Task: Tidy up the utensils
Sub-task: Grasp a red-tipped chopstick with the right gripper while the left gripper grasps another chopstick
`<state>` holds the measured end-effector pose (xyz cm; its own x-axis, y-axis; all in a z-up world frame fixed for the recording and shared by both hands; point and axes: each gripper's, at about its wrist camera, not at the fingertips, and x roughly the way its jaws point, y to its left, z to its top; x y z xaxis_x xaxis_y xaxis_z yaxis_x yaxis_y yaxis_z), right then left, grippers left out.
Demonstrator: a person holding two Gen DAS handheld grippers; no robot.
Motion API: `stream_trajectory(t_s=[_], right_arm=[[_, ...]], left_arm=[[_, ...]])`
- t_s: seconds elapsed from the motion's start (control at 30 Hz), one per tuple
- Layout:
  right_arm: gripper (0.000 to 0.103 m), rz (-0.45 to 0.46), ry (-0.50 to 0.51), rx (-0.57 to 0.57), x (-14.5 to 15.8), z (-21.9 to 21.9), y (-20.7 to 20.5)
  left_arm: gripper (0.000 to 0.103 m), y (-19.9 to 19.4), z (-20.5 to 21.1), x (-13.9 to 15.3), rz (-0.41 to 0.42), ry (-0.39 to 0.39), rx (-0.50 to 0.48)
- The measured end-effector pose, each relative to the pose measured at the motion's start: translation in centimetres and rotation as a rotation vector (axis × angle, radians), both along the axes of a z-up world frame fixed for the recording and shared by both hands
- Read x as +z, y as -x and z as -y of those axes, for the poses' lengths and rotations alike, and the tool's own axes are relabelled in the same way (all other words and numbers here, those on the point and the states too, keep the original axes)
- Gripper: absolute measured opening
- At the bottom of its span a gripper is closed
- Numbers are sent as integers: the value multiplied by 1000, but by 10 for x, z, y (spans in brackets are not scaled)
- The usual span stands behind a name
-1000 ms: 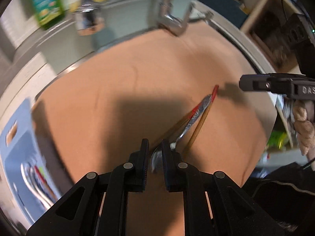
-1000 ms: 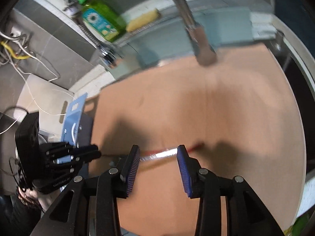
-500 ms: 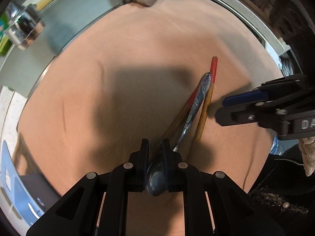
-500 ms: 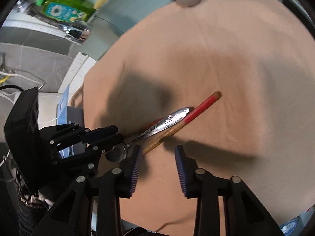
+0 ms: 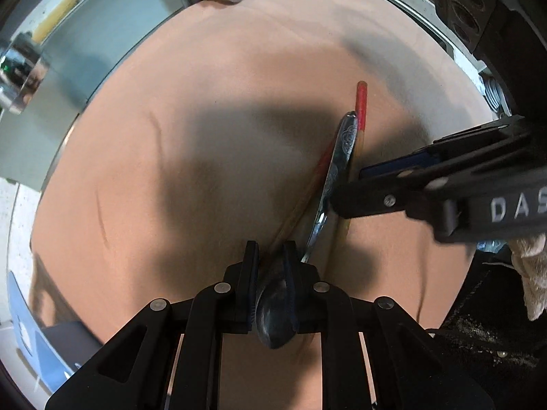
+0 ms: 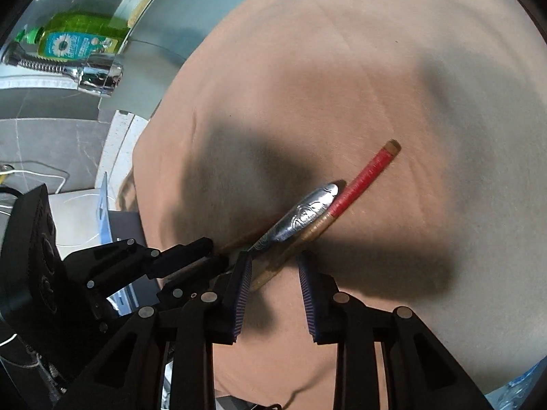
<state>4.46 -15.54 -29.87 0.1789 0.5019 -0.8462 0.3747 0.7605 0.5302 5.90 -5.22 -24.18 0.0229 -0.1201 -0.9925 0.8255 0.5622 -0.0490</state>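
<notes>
Left gripper: pinches the spoon bowl, beside chopsticks.
Right gripper: spread around the handles.
Next: probably close there.

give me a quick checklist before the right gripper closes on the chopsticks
1. Left gripper shut on spoon bowl: ok.
2. Right gripper open: ok.
3. Chopsticks inside the right fingers' gap: only the near one, partly; not ok.
4. Spoon handle clear of that gap: it overlaps the left finger; not ok.
5. Second chopstick also caught in the left grip: cannot tell.
6. Orange cloth flat under the bundle: ok.
</notes>
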Motion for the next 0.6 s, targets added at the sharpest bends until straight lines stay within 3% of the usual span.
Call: stream_trajectory(t_s=[0.13,0.2,0.6], right_arm=[[24,7,50,25,2,-4,-3],[17,12,98,54,4,-8,-4],[17,-13,194,133,8,-20,-29]], left_arm=[[15,-6,-1,1,9,12,30],[14,-8,-3,1,22,16,57],[12,-24,-49,5,17,66,263]])
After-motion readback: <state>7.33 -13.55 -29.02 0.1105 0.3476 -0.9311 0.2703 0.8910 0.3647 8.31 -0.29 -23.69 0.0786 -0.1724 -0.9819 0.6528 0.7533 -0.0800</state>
